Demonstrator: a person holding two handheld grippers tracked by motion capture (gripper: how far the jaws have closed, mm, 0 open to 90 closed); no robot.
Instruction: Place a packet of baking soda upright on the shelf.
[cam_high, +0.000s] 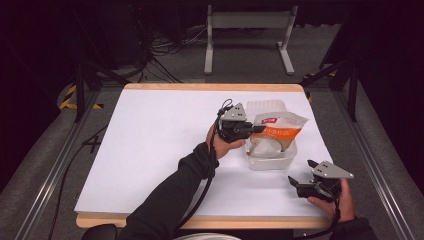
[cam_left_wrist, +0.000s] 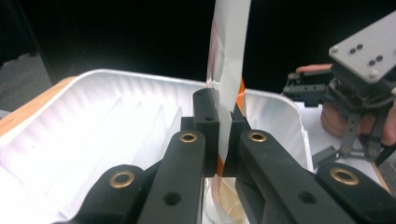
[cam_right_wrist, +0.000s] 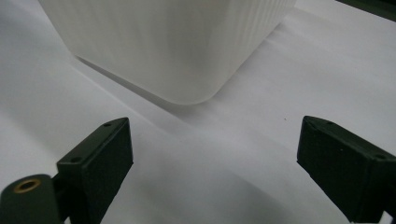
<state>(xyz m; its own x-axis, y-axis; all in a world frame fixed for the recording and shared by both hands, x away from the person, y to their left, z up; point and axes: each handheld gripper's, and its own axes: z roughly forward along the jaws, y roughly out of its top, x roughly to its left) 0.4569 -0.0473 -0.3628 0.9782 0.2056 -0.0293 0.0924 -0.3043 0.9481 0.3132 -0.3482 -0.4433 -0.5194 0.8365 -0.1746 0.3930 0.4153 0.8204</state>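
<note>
The right tool (cam_right_wrist: 215, 168) has its two black jaws spread wide apart, one at the left and one at the right, with nothing between them. Under them is the white bench (cam_right_wrist: 261, 116). Farther off sits a white ribbed tub (cam_right_wrist: 163, 42), its rounded corner pointing toward the tool.

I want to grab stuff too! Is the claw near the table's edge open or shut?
Open. The right claw has its two black jaws spread wide apart, with bare table between them, short of the white tub.
</note>
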